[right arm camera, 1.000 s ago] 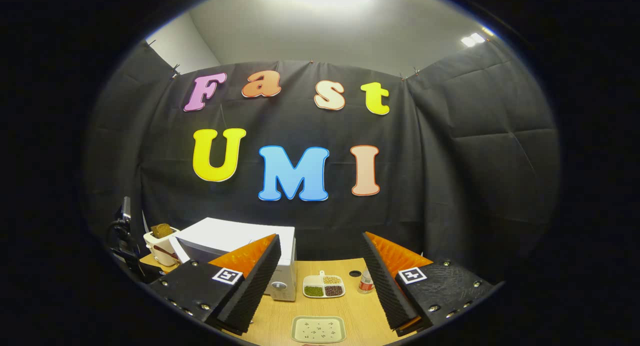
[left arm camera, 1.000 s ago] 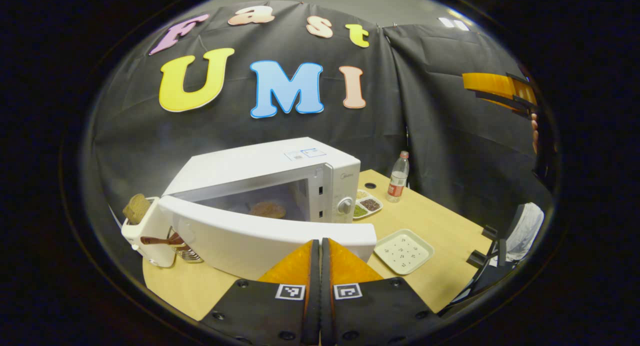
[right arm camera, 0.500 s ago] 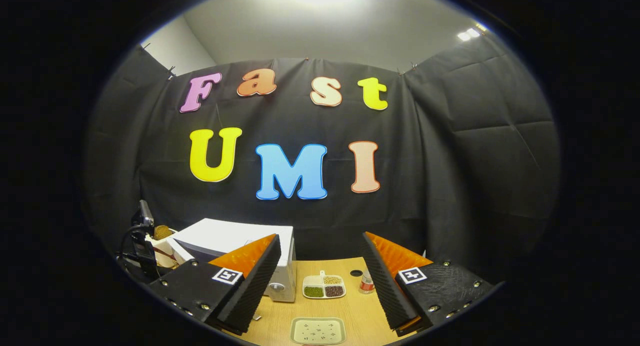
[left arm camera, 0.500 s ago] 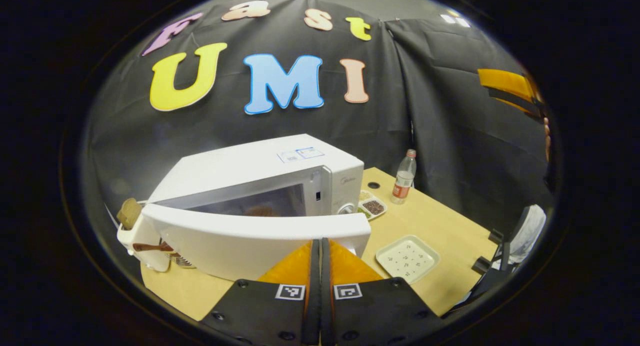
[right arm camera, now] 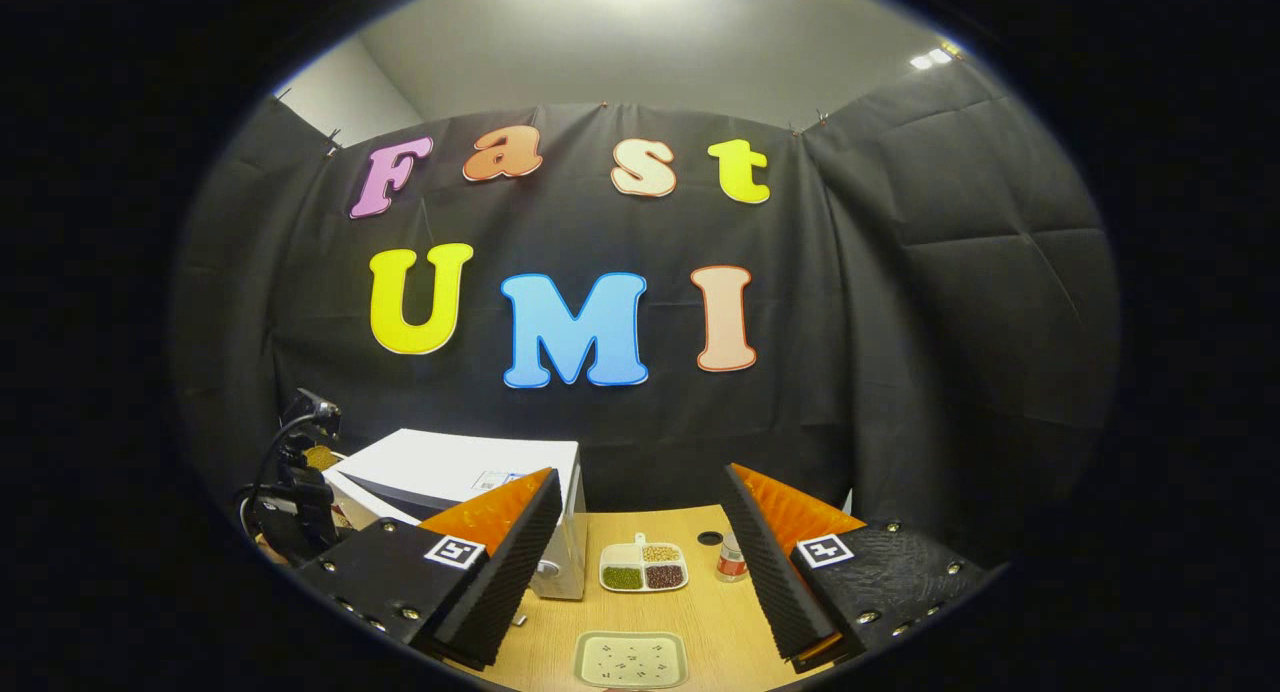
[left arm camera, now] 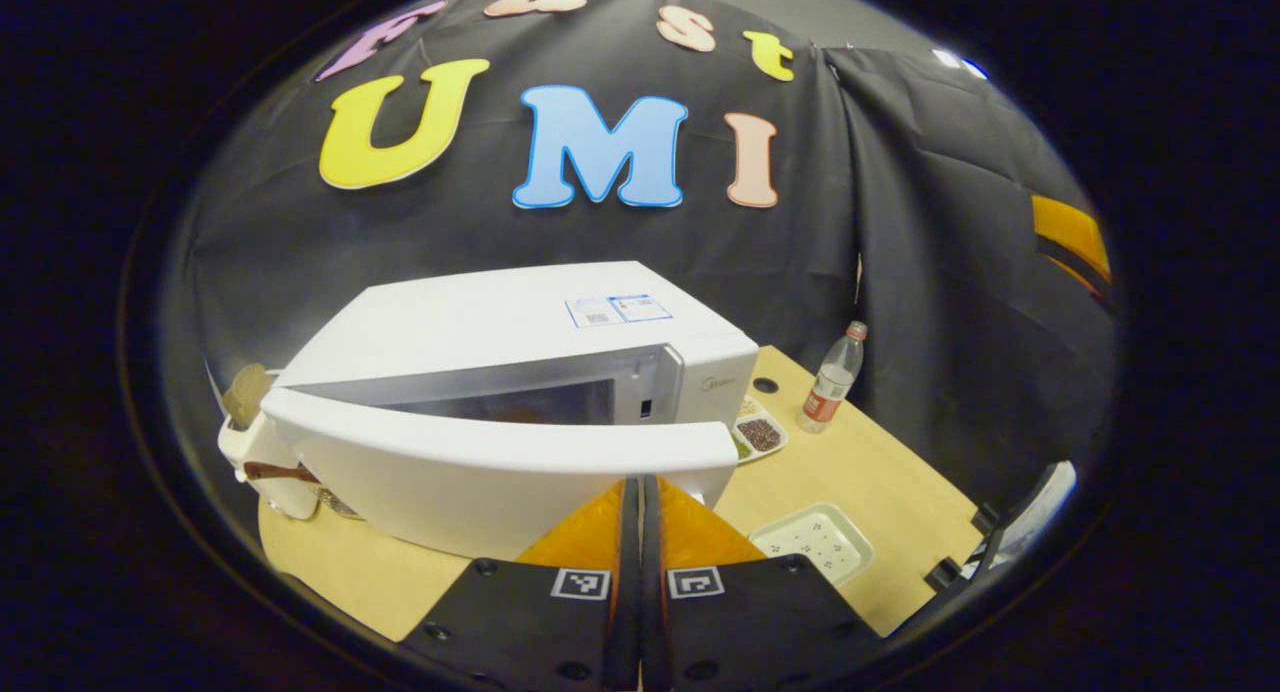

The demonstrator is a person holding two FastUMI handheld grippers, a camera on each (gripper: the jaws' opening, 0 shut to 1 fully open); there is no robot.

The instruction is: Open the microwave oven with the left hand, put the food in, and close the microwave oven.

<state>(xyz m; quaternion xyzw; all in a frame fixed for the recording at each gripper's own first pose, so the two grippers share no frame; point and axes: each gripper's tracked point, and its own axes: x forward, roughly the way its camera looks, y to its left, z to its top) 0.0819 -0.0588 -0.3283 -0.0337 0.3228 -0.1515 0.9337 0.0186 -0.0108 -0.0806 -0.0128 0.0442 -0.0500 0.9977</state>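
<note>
The white microwave point(left arm camera: 500, 322) stands on the wooden table point(left arm camera: 860, 462), its door point(left arm camera: 480, 462) ajar by a narrow gap. Through the gap a brown piece of food point(left arm camera: 530, 407) shows dimly inside. My left gripper point(left arm camera: 640, 484) is shut with nothing between its fingers, and its tips rest against the door's outer face near the free edge. My right gripper point(right arm camera: 642, 477) is open and empty, held high above the table's front; it also shows at the right edge of the left gripper view point(left arm camera: 1072, 237). In the right gripper view the microwave point(right arm camera: 450, 467) sits at the left.
A toaster point(left arm camera: 250, 452) holding a bread slice point(left arm camera: 240, 397) stands left of the microwave. To its right are a divided dish of beans point(left arm camera: 757, 434), a water bottle point(left arm camera: 830, 390) and a pale square tray point(left arm camera: 815, 542). The dish point(right arm camera: 643, 567) and tray point(right arm camera: 630, 660) lie below my right gripper.
The microwave door has swung further toward shut with my left gripper against it, and the gap has narrowed over the food. The right gripper has stayed open, barely drifting.
</note>
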